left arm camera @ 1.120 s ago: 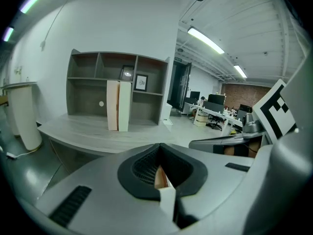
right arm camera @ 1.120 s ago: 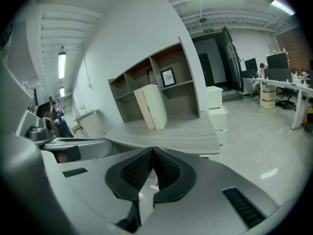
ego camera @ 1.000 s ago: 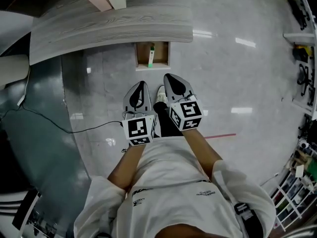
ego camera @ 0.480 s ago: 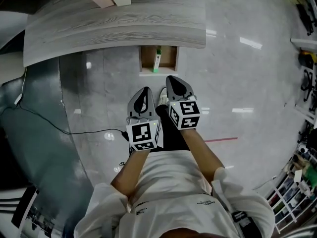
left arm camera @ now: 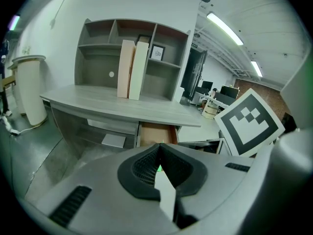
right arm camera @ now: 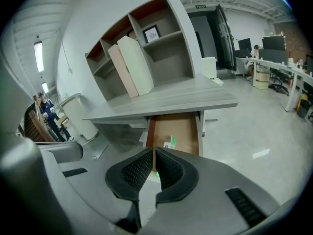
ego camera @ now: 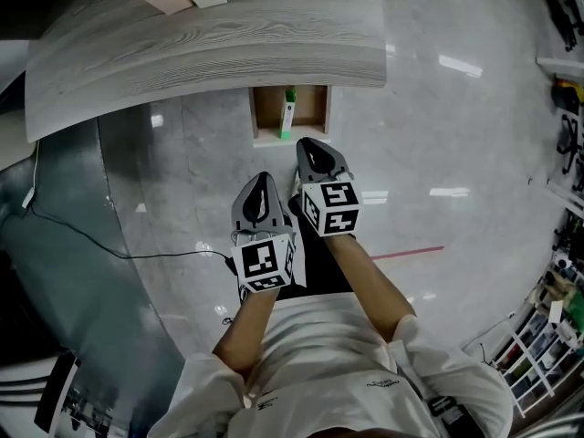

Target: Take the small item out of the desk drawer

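Observation:
The wooden desk drawer (ego camera: 310,108) stands pulled open under the desk's front edge. Inside it lies a small white item with a green end (ego camera: 288,110), also seen in the right gripper view as the white-and-green item (right arm camera: 170,142). My right gripper (ego camera: 308,144) is shut and empty, with its tips just in front of the drawer's front edge (right arm camera: 183,129). My left gripper (ego camera: 262,180) is also shut and empty, and sits beside the right one, further back from the drawer (left arm camera: 156,133). In their own views, the left gripper (left arm camera: 159,148) and right gripper (right arm camera: 154,151) both point at the drawer.
The grey desk top (ego camera: 210,53) overhangs the drawer. On it stands a shelf unit with two upright boards (left arm camera: 133,70). A black cable (ego camera: 119,243) runs over the floor at the left and a white bin (left arm camera: 27,89) stands beside the desk. Racks (ego camera: 557,327) line the right side.
Both grippers have come down and closer to the open drawer. The right one now leads, near the drawer's front, and the left trails. Their jaws have stayed shut.

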Demonstrator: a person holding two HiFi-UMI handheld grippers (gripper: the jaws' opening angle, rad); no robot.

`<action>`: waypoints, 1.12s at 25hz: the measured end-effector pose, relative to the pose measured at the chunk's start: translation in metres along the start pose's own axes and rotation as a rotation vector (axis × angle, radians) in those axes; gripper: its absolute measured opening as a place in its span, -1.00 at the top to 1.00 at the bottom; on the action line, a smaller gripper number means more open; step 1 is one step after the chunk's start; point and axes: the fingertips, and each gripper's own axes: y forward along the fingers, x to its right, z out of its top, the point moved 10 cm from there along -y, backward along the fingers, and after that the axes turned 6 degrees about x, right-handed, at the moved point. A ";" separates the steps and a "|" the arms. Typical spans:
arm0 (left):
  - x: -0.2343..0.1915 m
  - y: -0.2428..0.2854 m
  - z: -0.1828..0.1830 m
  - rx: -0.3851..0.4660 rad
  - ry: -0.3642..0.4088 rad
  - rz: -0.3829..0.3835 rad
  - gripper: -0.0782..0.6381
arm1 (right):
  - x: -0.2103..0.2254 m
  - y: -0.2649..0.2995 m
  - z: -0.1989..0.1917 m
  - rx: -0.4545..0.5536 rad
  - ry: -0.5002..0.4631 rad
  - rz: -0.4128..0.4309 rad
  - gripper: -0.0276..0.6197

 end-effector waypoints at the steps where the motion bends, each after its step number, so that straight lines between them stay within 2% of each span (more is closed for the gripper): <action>1: -0.002 0.001 -0.003 -0.006 0.000 0.004 0.74 | 0.001 0.003 -0.002 -0.004 0.005 -0.002 0.81; 6: -0.010 0.005 -0.013 -0.014 0.000 0.027 0.74 | 0.005 0.023 -0.011 -0.015 0.021 -0.014 0.80; 16: -0.018 0.013 -0.031 -0.029 0.005 0.042 0.74 | 0.010 0.052 -0.027 -0.052 0.037 -0.025 0.65; 28: -0.022 0.019 -0.045 -0.047 -0.008 0.062 0.74 | 0.016 0.083 -0.038 -0.113 0.047 -0.042 0.39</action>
